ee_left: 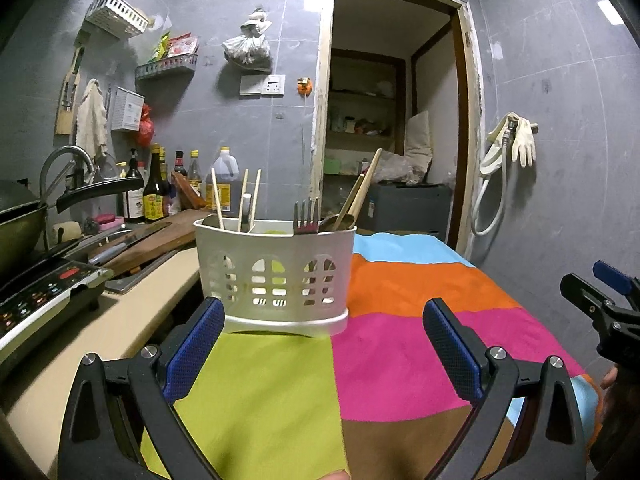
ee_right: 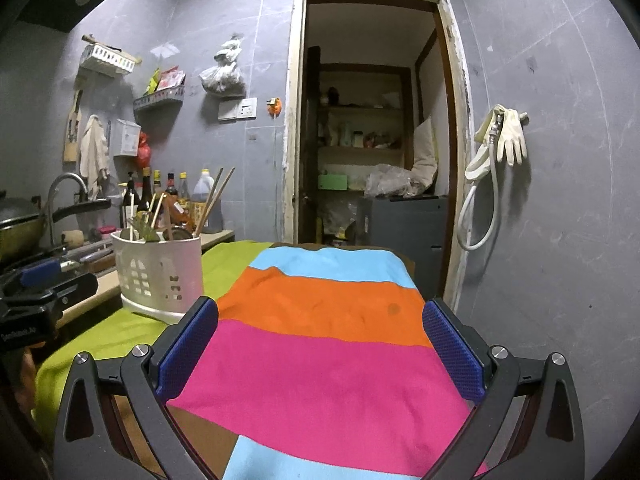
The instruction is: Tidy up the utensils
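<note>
Both grippers are spread wide with nothing between the blue pads. Left gripper (ee_left: 324, 344) hangs over the striped cloth (ee_left: 392, 360), jaws far apart, left pad (ee_left: 196, 348) just short of the holder's base, no contact visible. Right gripper (ee_right: 320, 344) sits over the pink and orange bands of the same cloth (ee_right: 320, 380), equally open and empty; in the left wrist view it shows at the far right edge (ee_left: 600, 300), well apart from the holder. Next out: white perforated utensil holder (ee_left: 276, 268) stands upright on the green patch near the cloth's left edge, beside the beige counter (ee_left: 132, 320). From the right wrist view the holder (ee_right: 160, 276) is off to the left, clear of that gripper. Contents, left wrist view: pale chopsticks (ee_left: 218, 200) in the left compartment, a fork (ee_left: 306, 216) tines-up toward the right, wooden-handled utensils (ee_left: 360, 196) leaning right in the right compartment. Which slot the fork shares, I can't tell. Further left: induction cooker (ee_left: 44, 292) on the counter, knife on a cutting board (ee_left: 152, 240), wok (ee_left: 20, 216) with its black handle, faucet (ee_left: 64, 160). Behind those, a row of sauce bottles (ee_left: 154, 196) and an oil jug (ee_left: 224, 184) against the grey tiled wall. Far back: open doorway (ee_left: 392, 120) onto a storage room with shelves; rubber gloves (ee_left: 516, 140) and a hose hang on the wall to its right.
</note>
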A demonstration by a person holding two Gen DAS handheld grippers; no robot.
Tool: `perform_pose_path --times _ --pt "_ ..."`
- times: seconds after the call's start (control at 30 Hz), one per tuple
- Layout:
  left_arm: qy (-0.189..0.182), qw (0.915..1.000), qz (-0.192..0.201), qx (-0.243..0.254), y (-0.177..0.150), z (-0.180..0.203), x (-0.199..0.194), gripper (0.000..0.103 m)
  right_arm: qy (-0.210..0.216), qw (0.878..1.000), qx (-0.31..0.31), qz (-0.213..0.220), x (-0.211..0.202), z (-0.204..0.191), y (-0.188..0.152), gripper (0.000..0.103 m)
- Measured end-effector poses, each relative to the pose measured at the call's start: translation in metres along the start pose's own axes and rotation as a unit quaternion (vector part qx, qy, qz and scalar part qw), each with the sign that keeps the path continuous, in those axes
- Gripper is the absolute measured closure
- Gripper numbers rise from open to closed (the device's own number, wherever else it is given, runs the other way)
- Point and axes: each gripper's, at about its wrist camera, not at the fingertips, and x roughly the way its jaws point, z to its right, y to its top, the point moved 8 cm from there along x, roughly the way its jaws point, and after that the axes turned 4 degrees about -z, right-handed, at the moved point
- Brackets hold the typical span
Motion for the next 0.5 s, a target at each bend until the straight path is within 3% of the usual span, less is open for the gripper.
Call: perform_pose_path --times 0.5 --pt "-0.001 0.9998 -0.016 -0.016 -0.015 -0.007 -0.001 0.005 -0.002 1.000 0.015 -0.012 0.003 0.009 -0.014 0.000"
